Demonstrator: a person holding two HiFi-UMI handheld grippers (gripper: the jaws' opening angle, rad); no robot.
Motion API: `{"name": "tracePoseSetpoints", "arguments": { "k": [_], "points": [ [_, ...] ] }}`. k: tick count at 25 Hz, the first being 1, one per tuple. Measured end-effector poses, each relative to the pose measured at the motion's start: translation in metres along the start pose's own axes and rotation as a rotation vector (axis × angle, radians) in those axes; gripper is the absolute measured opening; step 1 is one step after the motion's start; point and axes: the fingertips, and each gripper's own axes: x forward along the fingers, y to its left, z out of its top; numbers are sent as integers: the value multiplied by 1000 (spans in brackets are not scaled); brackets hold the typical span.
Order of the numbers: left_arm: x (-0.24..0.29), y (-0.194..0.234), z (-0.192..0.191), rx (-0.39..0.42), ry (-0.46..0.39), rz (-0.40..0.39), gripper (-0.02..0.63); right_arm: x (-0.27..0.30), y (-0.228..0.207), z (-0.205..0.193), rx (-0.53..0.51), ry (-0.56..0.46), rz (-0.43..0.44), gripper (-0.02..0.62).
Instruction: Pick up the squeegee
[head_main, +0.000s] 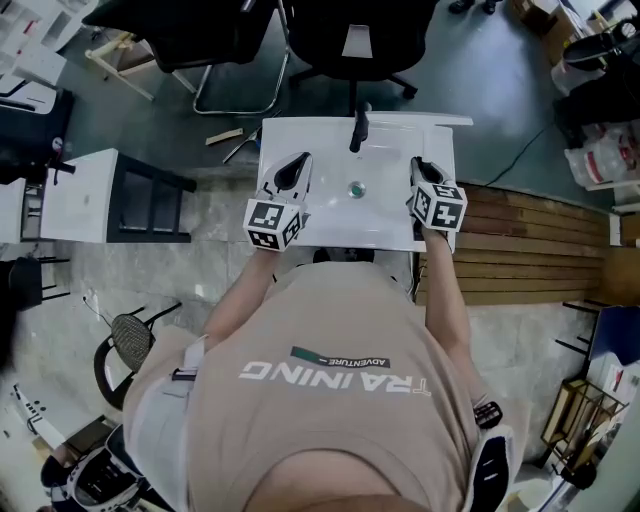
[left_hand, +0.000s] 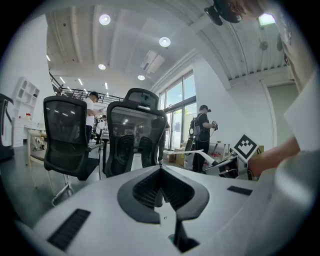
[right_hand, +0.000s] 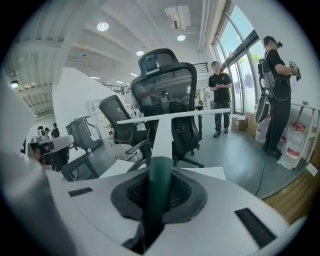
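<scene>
— Fingers (right_hand: 191, 196) on the right gripper (right_hand: 159, 182), state?
— Clamped on the squeegee (right_hand: 162, 135). The green handle (right_hand: 160, 205) runs straight up between the pads, and the white blade (right_hand: 175, 116) sits crosswise out front with an office chair (right_hand: 165, 95) behind it.
— Left gripper (left_hand: 161, 172)?
— Pads pressed together at the tips with nothing in them. It's parked over the white sink (head_main: 330, 225).
— Where's the squeegee relative to the sink?
— Poking forward from the right jaws and raised off the surface, as far as I can tell. White on white in the head view, so it's hard to trace there.
— Handling notes?
— Looks light: stiff plastic handle and neck, and probably a soft rubber edge on the blade. The handle looks smooth and round, so I'd guess slippery, and it could roll or pivot in the pads.
— Best hold?
— On the handle, as now. The wide blade is out at the far end, so a grip closer to the neck should swing less. Keep off the blade edge, since it would likely flex.
</scene>
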Motion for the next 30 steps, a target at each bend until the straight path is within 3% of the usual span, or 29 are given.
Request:
{"name": "tracePoseSetpoints", "arguments": {
  "k": [15, 22, 30],
  "points": [
    [5, -1, 10, 20, -8, -10, 14, -15, 21, 53, -32, -112, 57, 46],
    [15, 0, 26, 51, -29, -42, 14, -18, 30, 77, 12, -167, 110, 46],
    [27, -4, 56, 91, -77, -64, 14, -28, 30, 99, -41, -200, 95, 46]
  ]
}}
